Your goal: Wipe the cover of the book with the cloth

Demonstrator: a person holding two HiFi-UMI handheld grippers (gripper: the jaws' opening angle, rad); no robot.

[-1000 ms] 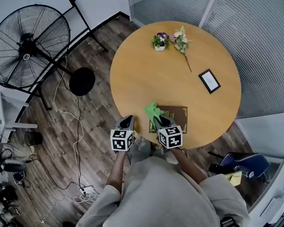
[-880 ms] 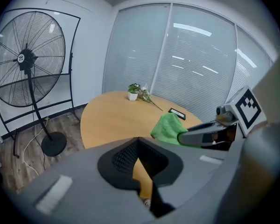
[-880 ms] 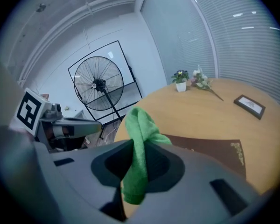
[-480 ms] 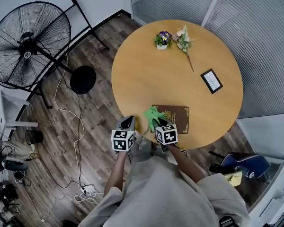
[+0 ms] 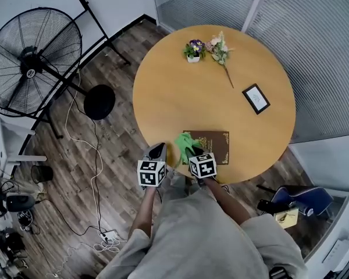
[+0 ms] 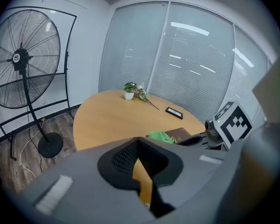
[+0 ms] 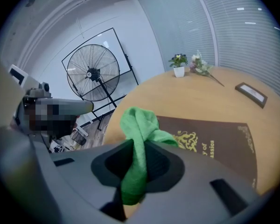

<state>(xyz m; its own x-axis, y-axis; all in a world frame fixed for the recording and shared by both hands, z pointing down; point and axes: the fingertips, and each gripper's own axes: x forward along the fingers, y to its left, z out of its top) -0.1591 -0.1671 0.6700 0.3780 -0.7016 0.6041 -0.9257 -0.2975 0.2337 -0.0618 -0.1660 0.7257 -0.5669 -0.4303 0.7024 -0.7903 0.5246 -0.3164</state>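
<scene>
The round wooden table (image 5: 180, 97) filled the middle of the head view; a tall standing fan (image 5: 32, 57) stood on the plank floor well to its left. A dark brown book (image 5: 216, 144) with gold lettering lay flat near the table's near edge, cover up. The right gripper (image 5: 195, 154) hung over the book's left end, its jaws clenched on a green cloth (image 5: 186, 143); the cloth was pinched between them and bunched out in front, resting on the left part of the cover. The left gripper (image 5: 156, 151) sat just left of the book at the table's rim, apart from it; its jaws were drawn together with nothing between them. A small black picture frame (image 5: 256, 99) lay flat toward the right side; a flower sprig (image 5: 221, 51) lay at the far edge, just beside a little potted plant (image 5: 193, 50).
</scene>
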